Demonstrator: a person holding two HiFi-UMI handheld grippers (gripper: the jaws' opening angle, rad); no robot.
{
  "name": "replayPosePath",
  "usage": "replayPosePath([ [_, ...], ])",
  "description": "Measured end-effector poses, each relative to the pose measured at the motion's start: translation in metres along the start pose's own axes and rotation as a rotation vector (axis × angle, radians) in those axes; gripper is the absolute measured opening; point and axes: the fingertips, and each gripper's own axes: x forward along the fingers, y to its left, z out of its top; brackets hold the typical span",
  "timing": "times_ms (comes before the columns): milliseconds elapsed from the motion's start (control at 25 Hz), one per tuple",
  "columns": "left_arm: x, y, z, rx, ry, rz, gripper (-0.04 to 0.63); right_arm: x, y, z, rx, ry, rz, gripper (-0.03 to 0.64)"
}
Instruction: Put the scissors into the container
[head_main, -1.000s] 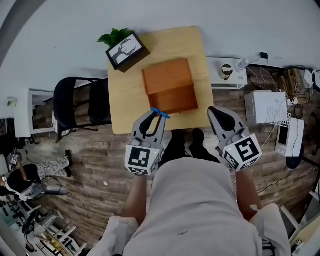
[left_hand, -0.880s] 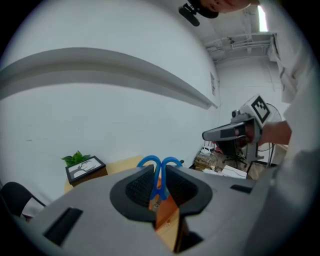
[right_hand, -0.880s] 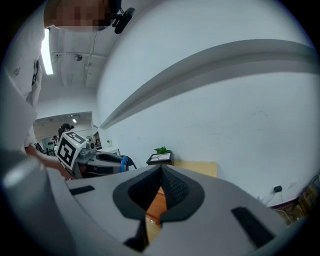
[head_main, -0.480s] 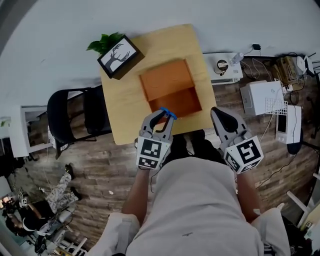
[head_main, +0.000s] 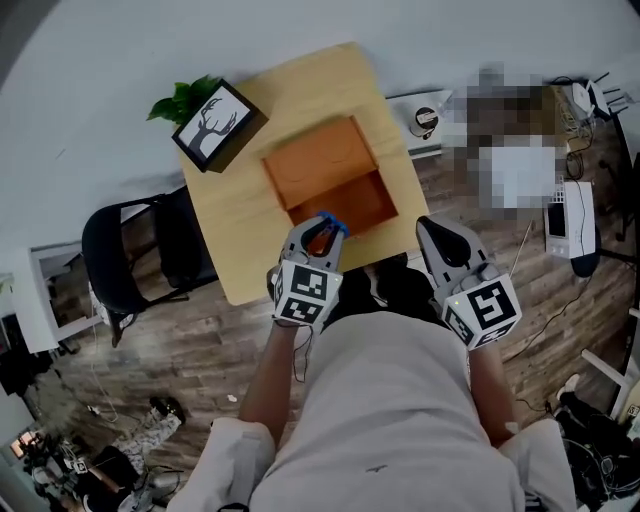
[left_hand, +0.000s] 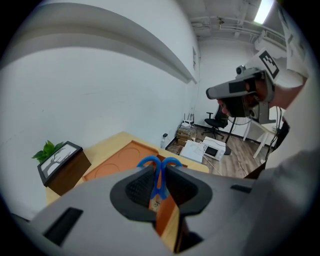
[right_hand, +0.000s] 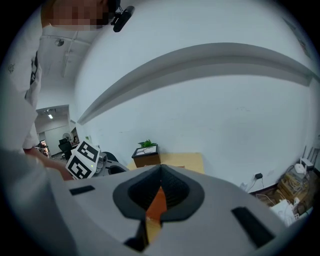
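Observation:
Blue-handled scissors (head_main: 326, 223) (left_hand: 160, 172) are clamped between the jaws of my left gripper (head_main: 318, 232) (left_hand: 159, 181), handles pointing forward. That gripper hovers over the near edge of the open orange container (head_main: 330, 180) (left_hand: 127, 162), which lies on the light wooden table (head_main: 240, 215). My right gripper (head_main: 443, 240) (right_hand: 159, 189) is shut with nothing in it, off the table's right corner, above the floor. In the right gripper view the orange container (right_hand: 158, 202) shows through the gap under its jaws.
A dark box with a deer picture and a green plant (head_main: 212, 125) (left_hand: 62, 162) (right_hand: 146, 152) sits at the table's far left corner. A black chair (head_main: 150, 255) stands left of the table. Appliances and cables (head_main: 570, 215) crowd the floor to the right.
My left gripper with the scissors moved forward, from before the table edge to over the container's near side. The view shifted; the right gripper stayed about where it was.

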Motion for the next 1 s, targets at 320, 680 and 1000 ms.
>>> replayPosePath([
  [320,0.026,-0.004,-0.017,0.035,0.059,-0.074,0.071,-0.001,0.002,-0.012,0.034,0.015,-0.045,-0.002],
  [680,0.058,-0.002,-0.036,0.067,0.130,-0.116,0.071,-0.003,-0.001,-0.025,0.071,0.043,-0.082,-0.002],
  [1000,0.081,-0.009,-0.037,0.096,0.138,-0.147,0.071,-0.003,-0.007,-0.029,0.098,0.050,-0.101,-0.002],
])
